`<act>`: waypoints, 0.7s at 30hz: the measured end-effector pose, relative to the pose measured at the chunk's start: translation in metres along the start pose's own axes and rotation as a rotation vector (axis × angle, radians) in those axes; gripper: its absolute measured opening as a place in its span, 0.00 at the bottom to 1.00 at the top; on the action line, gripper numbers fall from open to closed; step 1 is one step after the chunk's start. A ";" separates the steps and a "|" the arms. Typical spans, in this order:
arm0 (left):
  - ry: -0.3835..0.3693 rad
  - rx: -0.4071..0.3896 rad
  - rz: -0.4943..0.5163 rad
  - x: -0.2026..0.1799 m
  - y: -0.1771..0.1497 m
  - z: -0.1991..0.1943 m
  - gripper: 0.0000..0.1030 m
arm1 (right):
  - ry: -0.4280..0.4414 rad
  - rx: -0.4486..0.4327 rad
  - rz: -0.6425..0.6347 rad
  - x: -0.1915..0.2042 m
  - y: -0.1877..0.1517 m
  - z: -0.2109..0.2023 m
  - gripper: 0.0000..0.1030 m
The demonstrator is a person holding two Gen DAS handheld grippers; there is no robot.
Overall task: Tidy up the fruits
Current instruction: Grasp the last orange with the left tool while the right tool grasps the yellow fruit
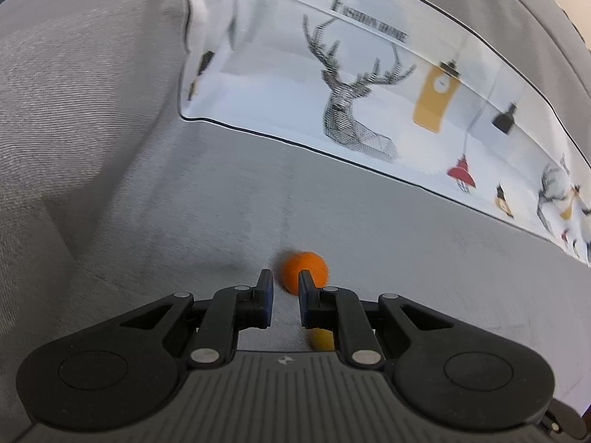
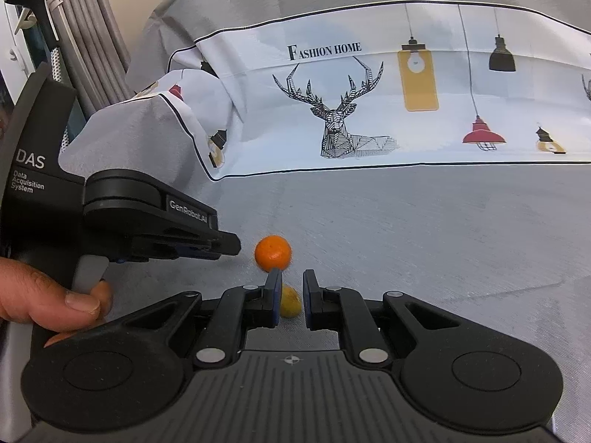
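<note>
An orange fruit (image 1: 304, 271) lies on the grey bedsheet (image 1: 184, 221), just ahead of my left gripper (image 1: 283, 277), whose jaws stand a little apart and hold nothing. A yellow fruit (image 1: 320, 339) peeks out below its right finger. In the right wrist view the orange fruit (image 2: 272, 253) lies ahead and slightly left of my right gripper (image 2: 291, 277), which is open and empty. The yellow fruit (image 2: 289, 302) lies on the sheet between and below its fingers. The left gripper (image 2: 225, 244) reaches in from the left, close to the orange fruit.
A white printed band with deer and lamps (image 2: 351, 110) crosses the grey bedding behind the fruits. Bedding bulges up at the left (image 1: 74, 92). A grey curtain and white hangers (image 2: 74, 29) stand at far left. A hand (image 2: 48, 302) holds the left gripper's handle.
</note>
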State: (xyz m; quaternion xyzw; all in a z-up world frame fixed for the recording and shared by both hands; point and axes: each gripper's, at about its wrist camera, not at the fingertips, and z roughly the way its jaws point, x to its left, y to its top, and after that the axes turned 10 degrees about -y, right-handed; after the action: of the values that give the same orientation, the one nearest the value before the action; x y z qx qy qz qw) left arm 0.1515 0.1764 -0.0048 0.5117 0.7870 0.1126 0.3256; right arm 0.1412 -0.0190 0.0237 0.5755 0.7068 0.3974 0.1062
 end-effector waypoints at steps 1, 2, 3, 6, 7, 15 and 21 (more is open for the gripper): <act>-0.003 -0.002 -0.012 0.003 0.001 0.001 0.14 | 0.002 0.006 0.003 0.001 0.001 0.003 0.13; -0.007 -0.004 -0.025 0.007 0.003 0.002 0.14 | 0.004 0.016 0.005 0.003 0.001 0.007 0.13; -0.013 -0.004 -0.040 0.011 0.004 0.004 0.14 | 0.005 0.025 0.006 0.004 0.001 0.011 0.13; -0.045 0.003 -0.083 0.021 0.008 0.011 0.25 | 0.006 0.051 0.008 0.010 0.000 0.023 0.19; -0.059 0.008 -0.095 0.024 0.009 0.013 0.33 | 0.005 0.059 0.006 0.011 0.000 0.027 0.28; -0.099 0.057 -0.060 0.023 0.012 0.036 0.41 | 0.016 0.134 -0.039 0.029 -0.003 0.063 0.42; -0.120 0.090 -0.031 0.024 0.014 0.051 0.48 | 0.000 0.189 -0.066 0.031 -0.007 0.082 0.26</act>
State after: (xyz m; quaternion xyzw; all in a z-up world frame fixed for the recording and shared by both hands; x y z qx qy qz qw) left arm 0.1874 0.1955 -0.0463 0.5197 0.7780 0.0411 0.3506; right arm 0.1757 0.0450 -0.0261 0.5594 0.7597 0.3253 0.0644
